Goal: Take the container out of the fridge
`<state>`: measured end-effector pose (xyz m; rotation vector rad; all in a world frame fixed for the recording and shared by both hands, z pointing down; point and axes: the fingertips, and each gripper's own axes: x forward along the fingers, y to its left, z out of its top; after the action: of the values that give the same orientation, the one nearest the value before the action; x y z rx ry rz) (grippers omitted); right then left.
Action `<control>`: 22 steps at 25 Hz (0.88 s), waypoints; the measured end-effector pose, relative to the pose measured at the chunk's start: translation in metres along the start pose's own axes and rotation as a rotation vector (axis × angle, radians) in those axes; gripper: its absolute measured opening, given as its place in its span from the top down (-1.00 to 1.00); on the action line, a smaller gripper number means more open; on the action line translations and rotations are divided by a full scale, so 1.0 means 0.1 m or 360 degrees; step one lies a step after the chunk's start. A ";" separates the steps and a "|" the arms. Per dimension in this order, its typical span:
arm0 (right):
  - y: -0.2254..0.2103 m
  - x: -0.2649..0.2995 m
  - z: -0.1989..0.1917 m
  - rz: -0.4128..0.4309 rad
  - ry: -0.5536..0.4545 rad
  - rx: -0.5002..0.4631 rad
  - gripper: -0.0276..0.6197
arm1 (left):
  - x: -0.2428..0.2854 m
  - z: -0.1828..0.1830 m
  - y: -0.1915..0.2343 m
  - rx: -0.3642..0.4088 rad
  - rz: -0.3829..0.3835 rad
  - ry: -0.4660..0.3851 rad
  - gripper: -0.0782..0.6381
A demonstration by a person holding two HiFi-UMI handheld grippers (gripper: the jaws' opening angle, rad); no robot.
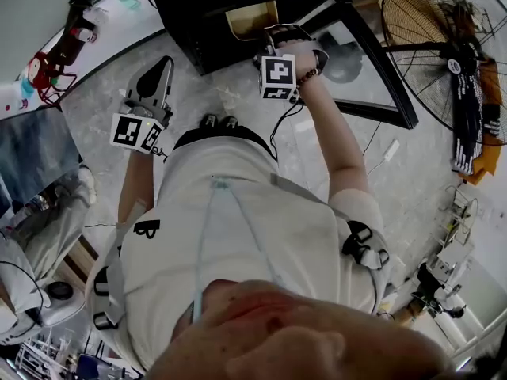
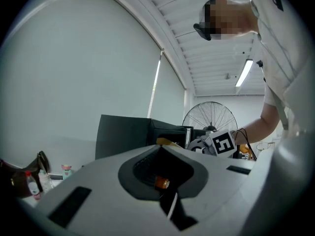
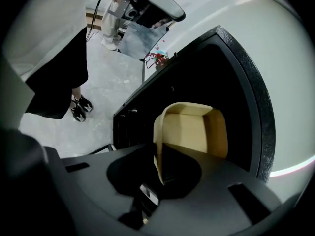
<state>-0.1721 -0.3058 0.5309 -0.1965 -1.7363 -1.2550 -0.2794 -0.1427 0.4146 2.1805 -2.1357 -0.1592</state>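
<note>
A cream open-topped container (image 1: 252,20) sits inside the black fridge (image 1: 207,30), whose door (image 1: 372,62) stands swung open to the right. My right gripper (image 1: 273,36) reaches into the fridge opening. In the right gripper view, the near wall of the container (image 3: 197,129) runs between the jaws, and the right gripper (image 3: 158,154) is shut on it. My left gripper (image 1: 162,63) hangs at the left, away from the fridge. In the left gripper view it points upward, and the left gripper (image 2: 160,147) is shut with nothing in it.
A large floor fan (image 1: 444,46) stands right of the fridge door. Bottles and small items (image 1: 63,42) sit on a ledge at the far left. A seated person's legs (image 1: 32,220) are at the left edge. Cables lie on the grey floor (image 1: 396,172).
</note>
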 end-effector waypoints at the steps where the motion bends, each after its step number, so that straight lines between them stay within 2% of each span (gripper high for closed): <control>1: 0.05 -0.06 0.01 0.0028 0.0000 0.0002 0.80 | 0.00 0.01 0.00 -0.0031 -0.0004 -0.0011 0.76; 3: 0.16 -0.17 0.02 0.0092 -0.0003 0.0010 0.80 | 0.02 0.02 -0.01 -0.0088 -0.0014 -0.0038 0.76; 9: 0.47 -0.51 0.12 0.0255 -0.0032 0.0063 0.80 | 0.13 0.04 -0.11 -0.0097 -0.0093 -0.0054 0.76; 14: 0.71 -0.78 0.22 0.0306 -0.0065 0.0129 0.81 | 0.20 0.00 -0.24 -0.0110 -0.0167 -0.0048 0.76; 17: 0.87 -0.92 0.23 0.0354 -0.0061 0.0111 0.81 | 0.25 -0.01 -0.33 -0.0112 -0.0215 -0.0040 0.76; 22: 1.04 -1.09 0.22 0.0360 -0.0042 0.0164 0.81 | 0.32 -0.05 -0.46 -0.0096 -0.0291 -0.0029 0.76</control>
<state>-0.0646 -0.1993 0.5156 -0.3405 -1.7425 -1.0008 -0.2327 -0.1737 0.4128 2.3453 -1.9114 -0.2526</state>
